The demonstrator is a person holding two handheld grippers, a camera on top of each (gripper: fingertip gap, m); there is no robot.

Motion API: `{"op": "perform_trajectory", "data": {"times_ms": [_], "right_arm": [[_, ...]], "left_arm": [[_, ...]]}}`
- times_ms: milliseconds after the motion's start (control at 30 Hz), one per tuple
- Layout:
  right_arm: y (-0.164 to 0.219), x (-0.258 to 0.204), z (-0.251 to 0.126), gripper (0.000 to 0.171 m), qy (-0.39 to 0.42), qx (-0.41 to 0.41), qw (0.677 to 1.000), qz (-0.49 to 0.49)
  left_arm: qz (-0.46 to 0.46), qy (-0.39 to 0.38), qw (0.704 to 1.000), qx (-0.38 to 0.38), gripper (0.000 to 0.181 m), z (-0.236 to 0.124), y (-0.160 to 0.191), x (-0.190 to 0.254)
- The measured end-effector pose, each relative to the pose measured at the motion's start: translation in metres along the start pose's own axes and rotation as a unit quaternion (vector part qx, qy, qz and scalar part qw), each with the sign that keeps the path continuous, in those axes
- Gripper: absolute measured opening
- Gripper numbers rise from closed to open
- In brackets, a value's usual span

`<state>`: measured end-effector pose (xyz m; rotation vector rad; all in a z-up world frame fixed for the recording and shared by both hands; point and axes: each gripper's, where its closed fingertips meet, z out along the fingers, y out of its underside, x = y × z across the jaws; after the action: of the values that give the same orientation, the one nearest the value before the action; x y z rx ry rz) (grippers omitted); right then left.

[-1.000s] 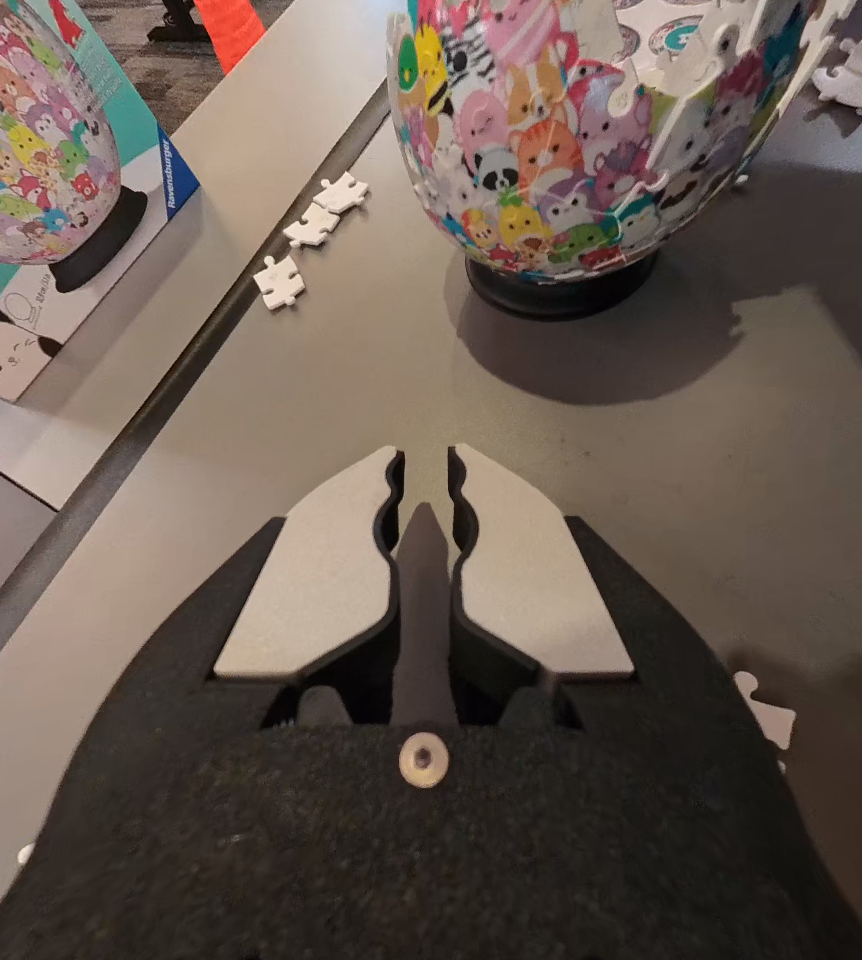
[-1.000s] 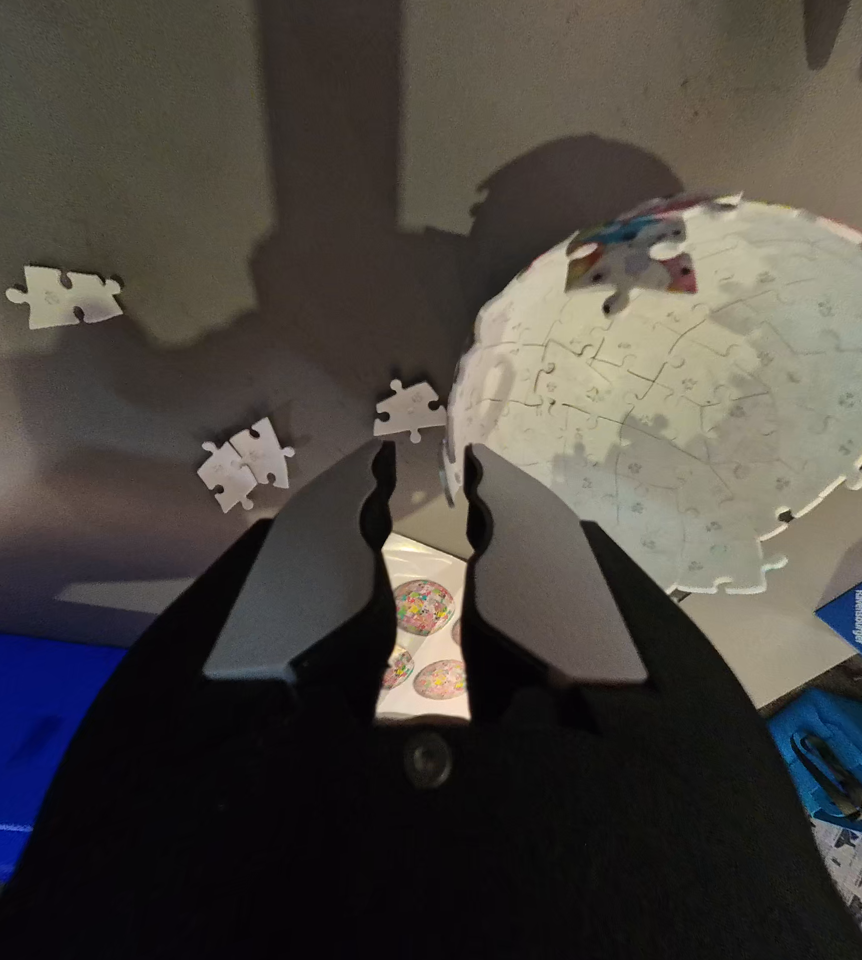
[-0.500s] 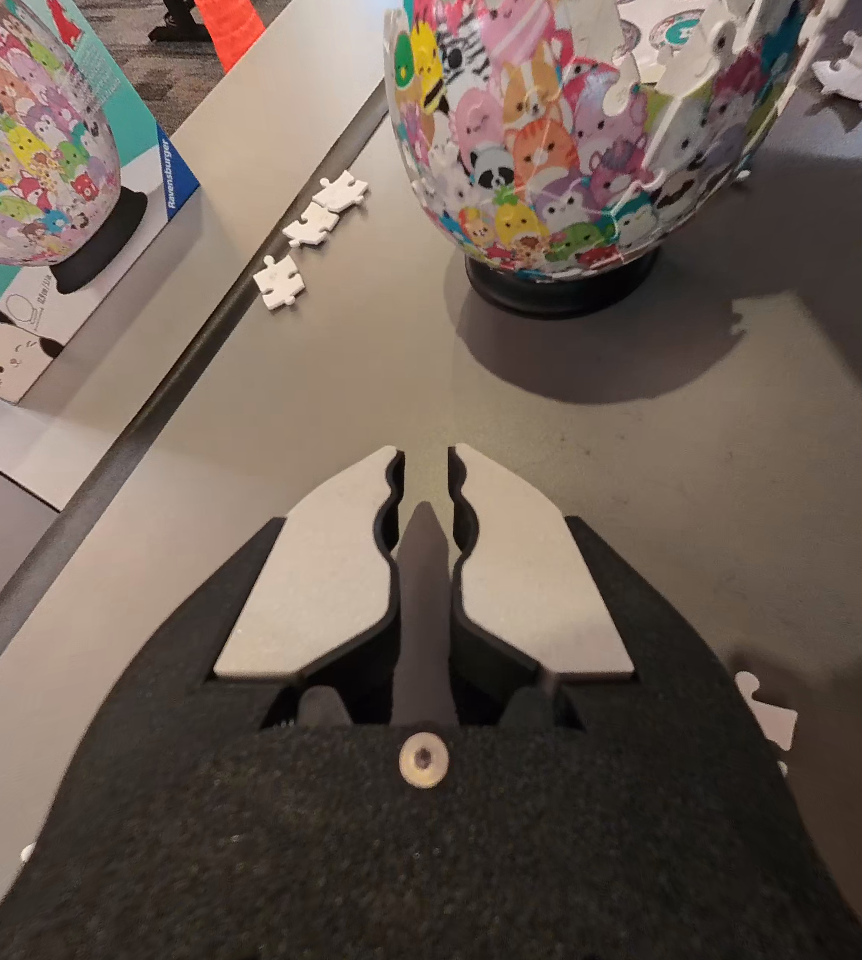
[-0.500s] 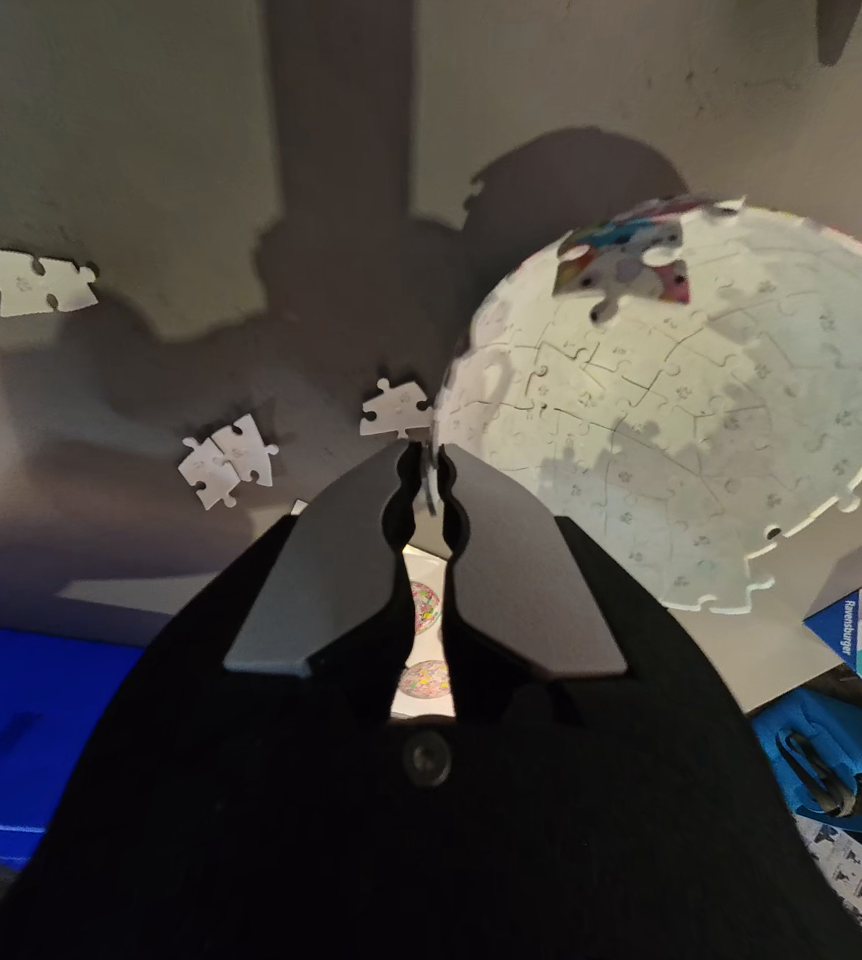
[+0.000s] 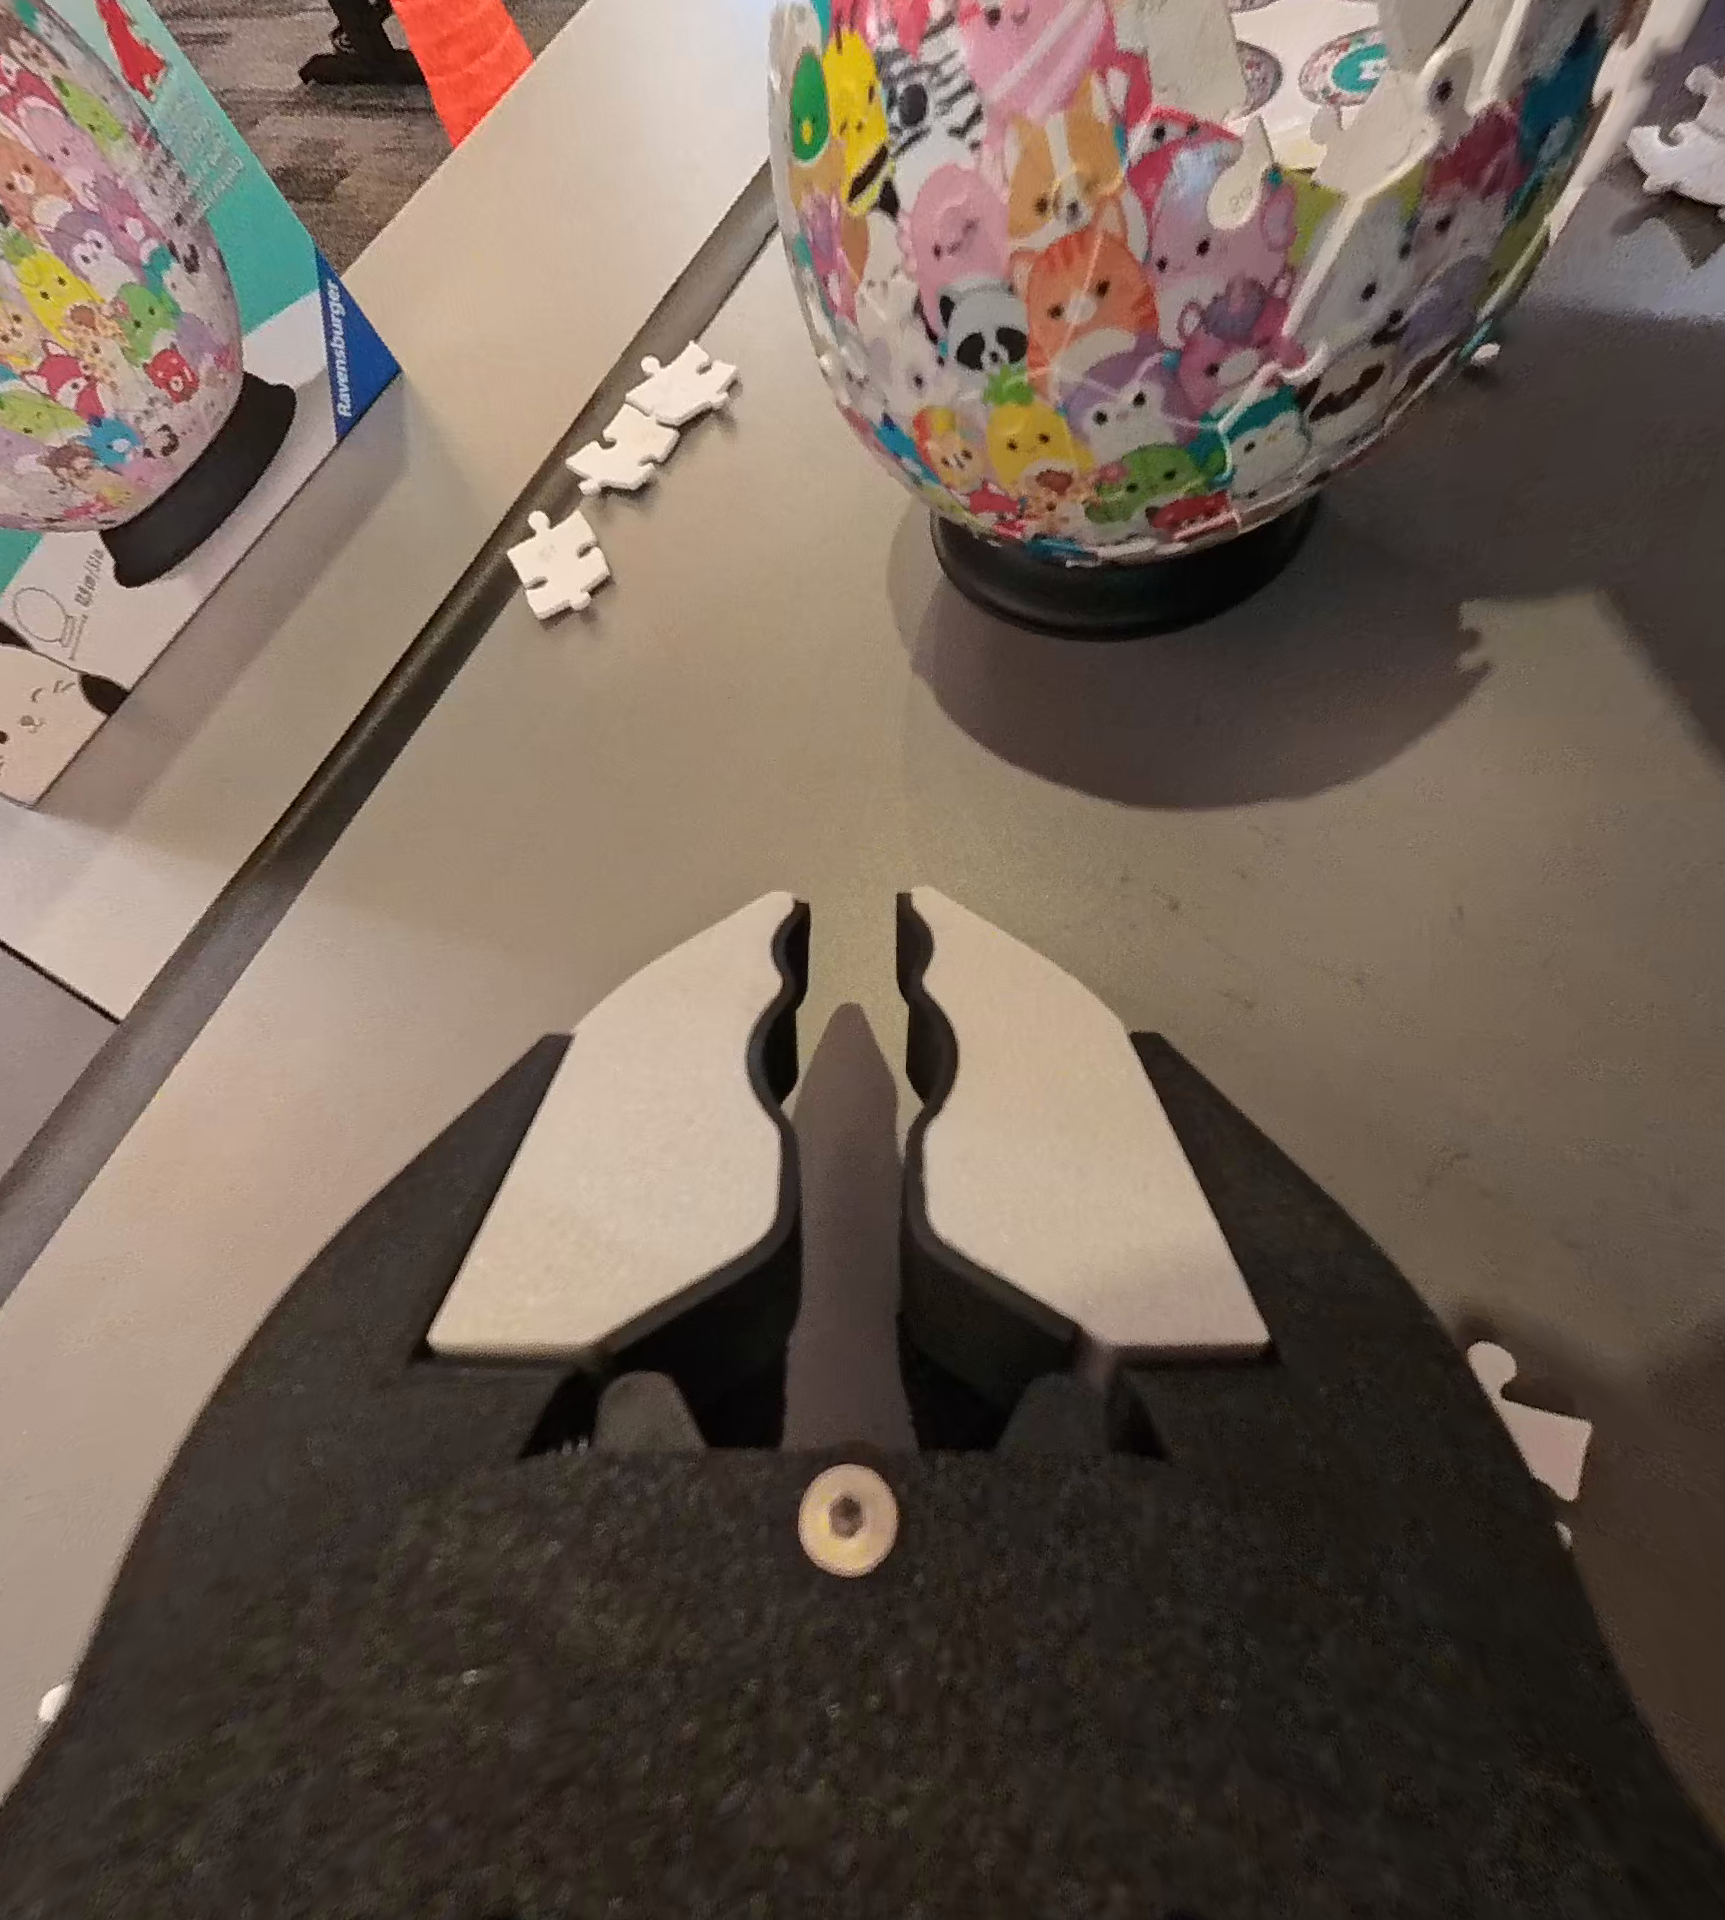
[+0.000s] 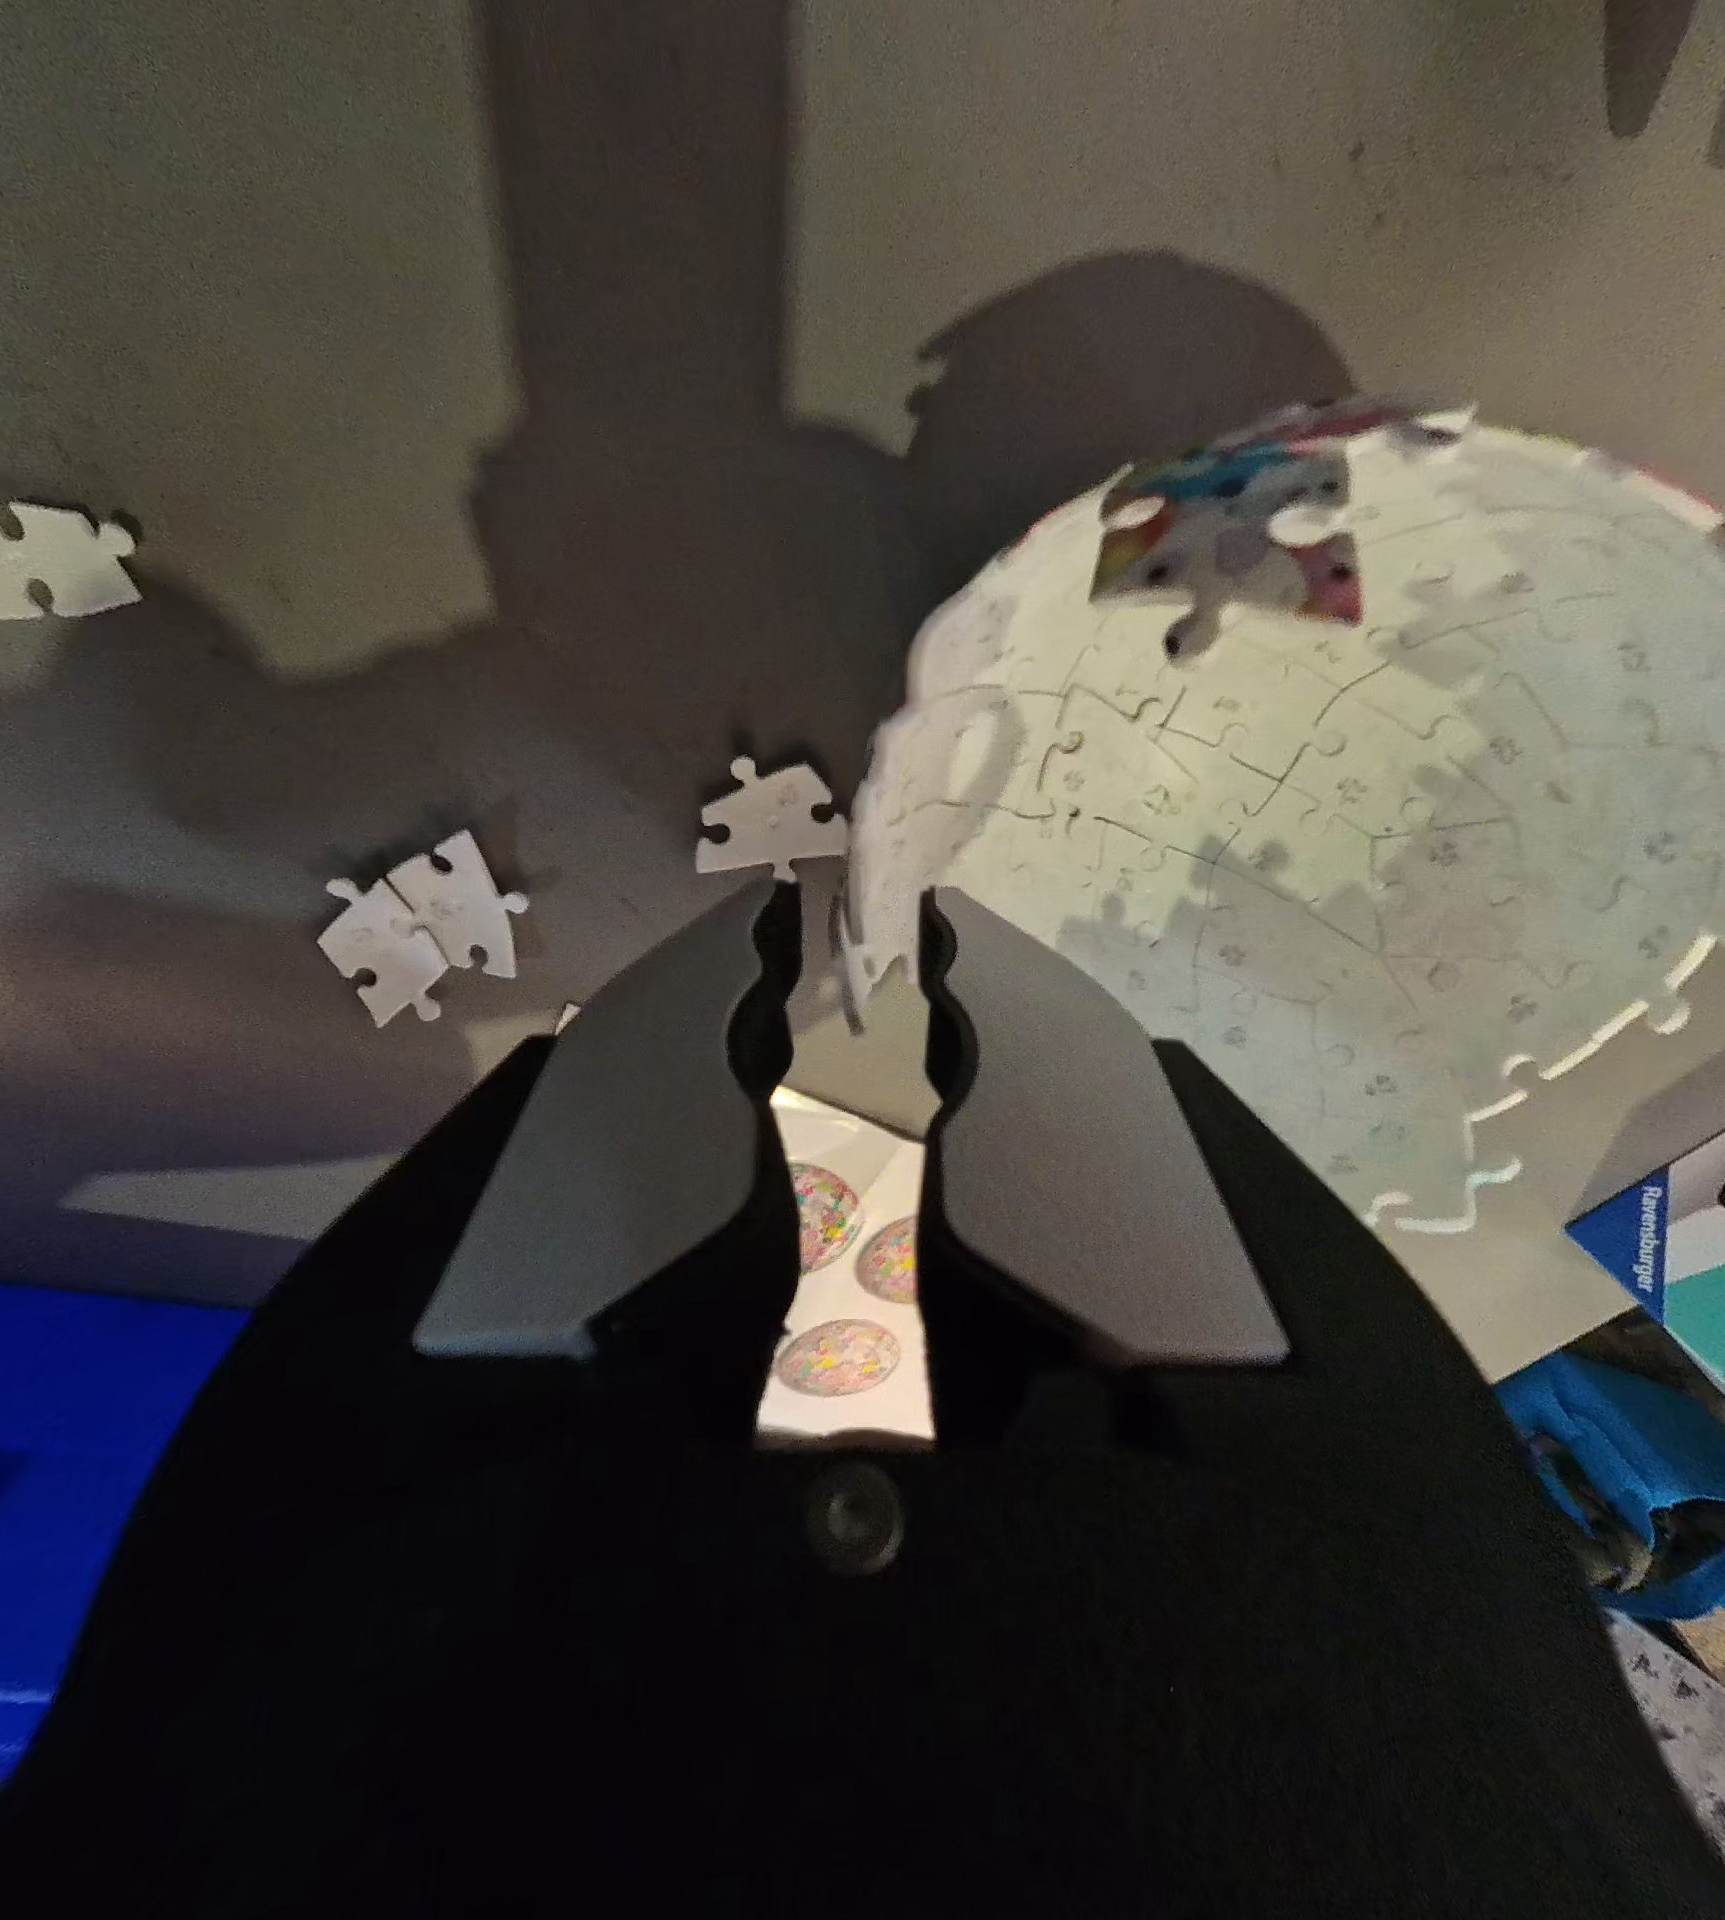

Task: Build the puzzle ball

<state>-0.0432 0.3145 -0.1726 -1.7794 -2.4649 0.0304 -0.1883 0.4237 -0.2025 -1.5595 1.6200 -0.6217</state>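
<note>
Found the left gripper (image 5: 850, 914) low over the grey table (image 5: 1045, 831), its claw slightly open with a narrow gap between the tips and nothing between them. Located the puzzle ball (image 5: 1149, 260) ahead and to the right of it, well apart, seated on a black stand (image 5: 1118, 592). Noted the ball's lower shell assembled, colourful print outward, upper part unfinished with a jagged rim. Logged three loose pieces face down left of the stand: two joined pieces (image 5: 650, 421) and a single piece (image 5: 562, 561) just beside them, near the seam of the table. Placed the puzzle box (image 5: 110, 364) farther left, across that seam.

Found the right gripper (image 6: 853, 914) above the ball, looking down into the white inner side of the puzzle ball (image 6: 1357, 883). Recorded its claw open, tips apart, with the near rim of the shell standing in the gap; could not confirm contact of either finger with the rim. Noted one coloured piece (image 6: 1232, 540) lying print side up at the far rim. Logged on the table beyond the tips: a white piece (image 6: 770, 831) just beside the shell, a joined pair (image 6: 422, 935) farther left, and another pair (image 6: 16, 556) at the left edge. Saw a printed leaflet (image 6: 837, 1247) between the fingers, below.
</note>
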Motion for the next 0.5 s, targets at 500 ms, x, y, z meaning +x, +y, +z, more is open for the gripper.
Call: {"op": "perform_trajectory", "data": {"times_ms": [500], "right_arm": [[-0.006,0.0,0.016,0.004,-0.022,-0.002,1.0,-0.003]], "left_arm": [[0.001,-0.001,1.0,0.0,0.015,0.0,0.0,0.0]]}}
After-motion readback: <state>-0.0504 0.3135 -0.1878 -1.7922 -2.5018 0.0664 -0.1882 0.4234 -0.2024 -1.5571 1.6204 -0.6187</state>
